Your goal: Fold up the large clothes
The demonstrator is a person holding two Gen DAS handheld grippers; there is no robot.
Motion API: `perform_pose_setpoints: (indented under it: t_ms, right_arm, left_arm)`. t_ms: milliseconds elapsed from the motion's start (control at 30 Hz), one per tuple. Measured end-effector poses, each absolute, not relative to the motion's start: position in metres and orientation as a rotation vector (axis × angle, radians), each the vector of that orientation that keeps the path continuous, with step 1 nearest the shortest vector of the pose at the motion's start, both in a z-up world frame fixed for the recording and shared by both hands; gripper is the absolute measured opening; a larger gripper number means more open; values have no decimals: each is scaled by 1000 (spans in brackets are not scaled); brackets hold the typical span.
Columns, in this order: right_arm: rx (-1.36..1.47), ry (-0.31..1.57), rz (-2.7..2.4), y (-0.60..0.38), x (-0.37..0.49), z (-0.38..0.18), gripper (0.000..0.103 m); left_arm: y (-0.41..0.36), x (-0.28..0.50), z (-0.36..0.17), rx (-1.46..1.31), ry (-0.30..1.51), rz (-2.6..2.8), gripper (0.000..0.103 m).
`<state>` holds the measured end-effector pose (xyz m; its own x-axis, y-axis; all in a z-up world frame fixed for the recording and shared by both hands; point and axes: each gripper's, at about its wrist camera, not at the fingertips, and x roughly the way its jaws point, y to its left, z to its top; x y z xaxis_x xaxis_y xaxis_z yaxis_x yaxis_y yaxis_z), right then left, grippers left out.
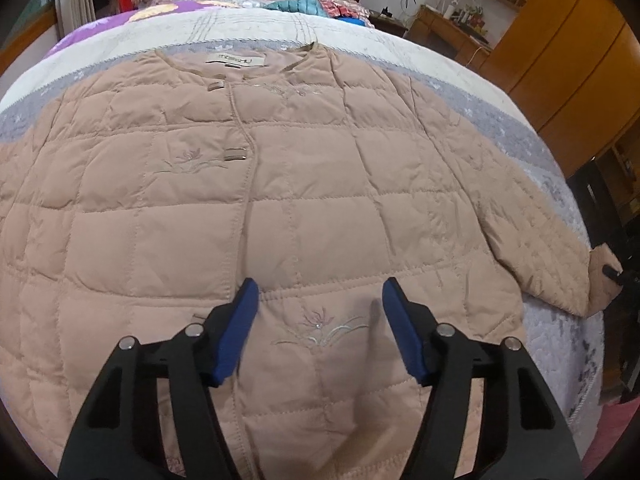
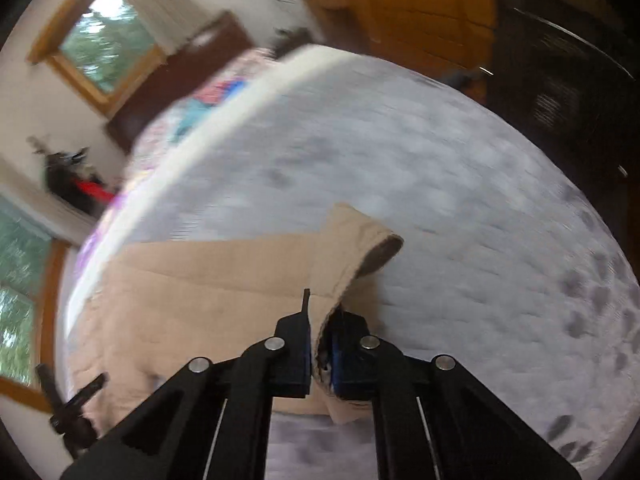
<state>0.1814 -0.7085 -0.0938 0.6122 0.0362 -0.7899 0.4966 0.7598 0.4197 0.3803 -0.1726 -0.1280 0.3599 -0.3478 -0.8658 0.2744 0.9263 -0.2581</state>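
A beige quilted jacket (image 1: 280,200) lies flat, front up, on the bed, its collar at the far end. My left gripper (image 1: 320,284) hovers open over the lower front, its blue pads (image 1: 236,332) standing either side of an embroidered flower (image 1: 320,328) with no fabric pinched between them. At the right edge of the left wrist view, the right gripper (image 1: 616,272) holds the end of the outstretched sleeve. In the blurred right wrist view, my right gripper (image 2: 320,320) is shut on the sleeve cuff (image 2: 352,248), and the jacket (image 2: 200,300) stretches off to the left.
The bed carries a grey and white floral bedspread (image 1: 520,140), with patterned bedding and a teal garment (image 1: 304,2) near the headboard. A wooden wardrobe (image 1: 560,60) and dark furniture (image 1: 600,208) stand close along the right side. A window (image 2: 108,40) lies beyond the bed.
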Motion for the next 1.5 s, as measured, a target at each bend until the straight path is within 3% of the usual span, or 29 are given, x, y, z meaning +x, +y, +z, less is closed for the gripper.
perform_pose_setpoints:
  t_ms: [200,267,467,667,767,800,900,967,1133,1367,1400,1433,1467,1500]
  right_arm:
    - [494,918,-152,-620,243,-67,7]
    - [450,928,-113,-595,261,-67,7]
    - [365,993,-23,-532,312,-85,7]
    - [311,1074,16,-488,340,-119,9]
    - [342,1064,62,-485,341,-123,25]
    - [362,1053,84,-488,339,-121,34]
    - [467,951,178,-504,318,-101,43]
    - [506,898,167,-520,305,-88,45]
    - [468,845,-156,-572,276,-81,46]
    - [525,897,-418,-645,259,-107,46]
    - [553,897,-415,-654,255,-110,46]
    - [565,896,-421,-657,255,-112,46]
    - [571,896,-427,-660,253,-113,46]
    - [579,896,-426,-663,252,-114,46]
  left_arm:
    - [-164,377,-122,-87,1131,-415,43]
    - [-160,375,-120,-88,1128,-424,34]
    - [-145,375,-118,-94,1122,-425,17]
    - [-137,381,-129,-107,1149,-411,15]
    - [-136,382,-133,-116,1163,-414,15]
    - [-137,382,-132,-114,1164,-416,15]
    - [-139,382,-128,-126,1166,-428,30]
    - [-145,379,-122,-134,1156,-446,54]
    - [-196,368,-99,-102,1116,-541,70]
    - [-302,364,-101,-79,1162,-716,74]
    - [-317,365,-106,-63,1177,-723,72]
    - [-324,366,-110,-51,1184,-721,64]
    - [-336,368,-116,-34,1193,-720,44]
    - [-345,370,-121,-25,1210,-721,34]
